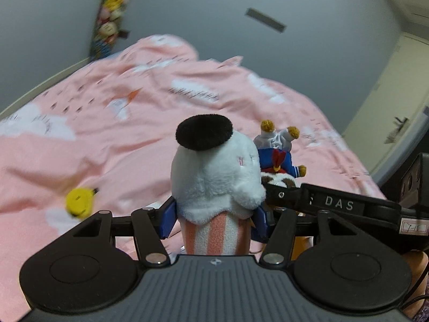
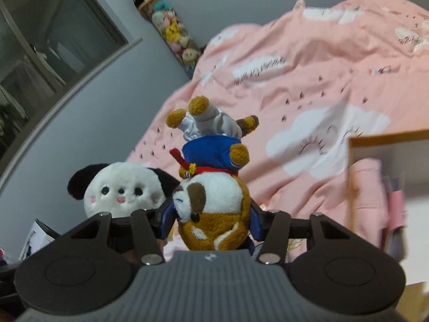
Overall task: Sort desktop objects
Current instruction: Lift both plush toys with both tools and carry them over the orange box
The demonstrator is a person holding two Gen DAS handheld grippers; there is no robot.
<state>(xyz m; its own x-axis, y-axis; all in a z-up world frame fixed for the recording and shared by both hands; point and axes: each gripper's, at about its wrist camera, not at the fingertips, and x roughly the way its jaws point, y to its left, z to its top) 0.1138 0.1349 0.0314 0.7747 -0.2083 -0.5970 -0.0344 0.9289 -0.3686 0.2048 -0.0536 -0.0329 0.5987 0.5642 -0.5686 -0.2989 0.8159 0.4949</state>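
Plush toys pictured mid-sort | white black-eared plush (image 1: pixel 214 177) was clamped in left claw (image 1: pixel 214 222) | upside-down sailor-suited dog plush (image 2: pixel 214 204) was gripped by right claw (image 2: pixel 211 225) | both were held above pink bedspread (image 1: pixel 107 134)

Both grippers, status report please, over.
Left gripper shut on white plush. Right gripper shut on brown dog plush, upside down. Nothing blocking.

White plush (image 1: pixel 214 177) with black ear, pink-striped body; brown-white dog plush (image 2: pixel 214 214) in blue; pink cloud-print quilt (image 1: pixel 107 134).
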